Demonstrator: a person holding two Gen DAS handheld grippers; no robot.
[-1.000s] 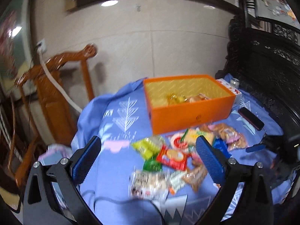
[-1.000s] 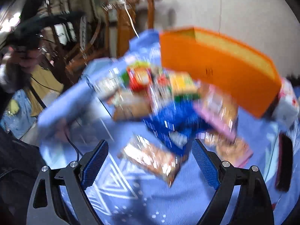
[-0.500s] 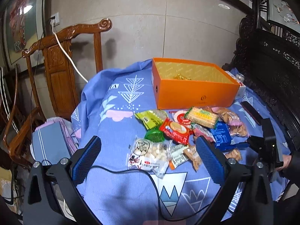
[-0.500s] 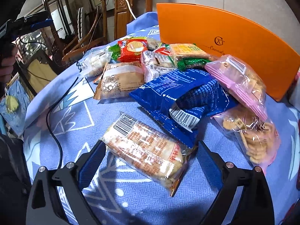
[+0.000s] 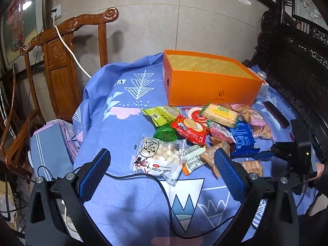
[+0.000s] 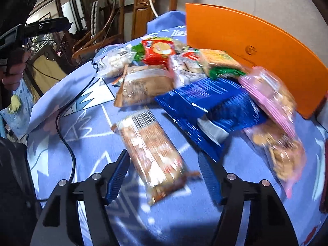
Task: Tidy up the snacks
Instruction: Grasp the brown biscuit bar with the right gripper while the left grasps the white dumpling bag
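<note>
**Right gripper narrows around a biscuit pack as both hands come lower**

Since the earlier frame both cameras sit lower over the snack pile, and the right gripper's jaws have just been closing, with the long brown biscuit pack between them.

Left wrist view: the left gripper is spread wide and grasps nothing; its blue pads hang above the blue patterned cloth that covers the worktop. Between and just beyond the pads lies a clear bag of white puffs, with a black cable running across the cloth in front of it. Behind it the snacks lie in a loose heap: a yellow-green packet, a small green packet, a red packet, a wafer pack and a blue bag. The orange box stands open behind the heap, close to its far edge. A carved wooden chair stands at the left. At the right edge the other gripper reaches toward the pile.

Right wrist view, somewhat blurred: the right gripper straddles the near end of the brown biscuit pack, which lies flat on the cloth; its pads stand clear of the wrapper on both sides, so nothing is gripped. The blue bag lies just beyond, beside a pink bag of cookies, with the orange box behind them.
</note>
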